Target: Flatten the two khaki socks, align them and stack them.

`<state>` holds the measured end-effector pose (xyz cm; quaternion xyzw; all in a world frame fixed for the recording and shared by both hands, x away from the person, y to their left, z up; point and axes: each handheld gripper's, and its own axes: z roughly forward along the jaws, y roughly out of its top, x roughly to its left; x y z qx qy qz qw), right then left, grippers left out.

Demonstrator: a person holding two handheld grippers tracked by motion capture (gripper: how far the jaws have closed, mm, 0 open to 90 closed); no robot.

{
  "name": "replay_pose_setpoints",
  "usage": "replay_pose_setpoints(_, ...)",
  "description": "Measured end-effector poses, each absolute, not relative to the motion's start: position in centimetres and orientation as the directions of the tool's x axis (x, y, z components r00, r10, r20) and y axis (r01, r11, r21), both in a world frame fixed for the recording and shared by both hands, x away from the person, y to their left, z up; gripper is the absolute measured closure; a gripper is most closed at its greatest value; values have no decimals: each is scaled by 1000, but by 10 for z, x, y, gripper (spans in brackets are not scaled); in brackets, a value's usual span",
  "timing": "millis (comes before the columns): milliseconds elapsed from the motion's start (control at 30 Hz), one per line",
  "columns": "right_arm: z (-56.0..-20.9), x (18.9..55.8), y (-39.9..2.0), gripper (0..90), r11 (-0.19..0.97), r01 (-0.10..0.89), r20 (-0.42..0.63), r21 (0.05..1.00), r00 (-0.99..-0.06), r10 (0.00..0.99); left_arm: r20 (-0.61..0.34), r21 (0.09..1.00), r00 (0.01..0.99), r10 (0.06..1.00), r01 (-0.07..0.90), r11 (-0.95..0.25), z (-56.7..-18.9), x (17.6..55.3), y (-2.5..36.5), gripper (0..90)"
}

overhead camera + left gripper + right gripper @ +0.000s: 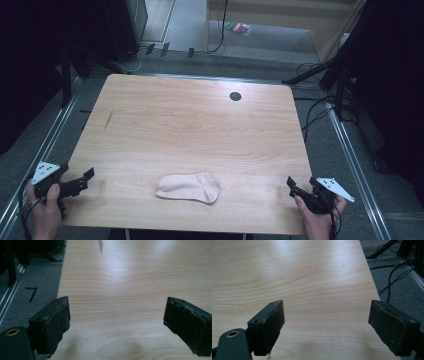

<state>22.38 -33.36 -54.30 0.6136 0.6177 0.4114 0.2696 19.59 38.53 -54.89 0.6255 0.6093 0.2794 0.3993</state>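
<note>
Black tongs [82, 181] with worn pads, grey three-cornered plates, trailing cables.

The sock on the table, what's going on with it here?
A person holds a two-jaw gripper in each hand at the near corners of a wooden table. The left gripper and the right gripper both have their jaws wide open and hold nothing. A pale sock lies flat near the front edge, between the two grippers and apart from both. Nothing has hold of it at this moment.
</note>
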Motion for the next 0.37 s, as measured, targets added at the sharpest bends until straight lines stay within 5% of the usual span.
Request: replay_pose_setpoints(367,-546,225,-332,127,-84,538,168,839,-110,980,-147,832,110,983,551,63,-553,199,381,75)
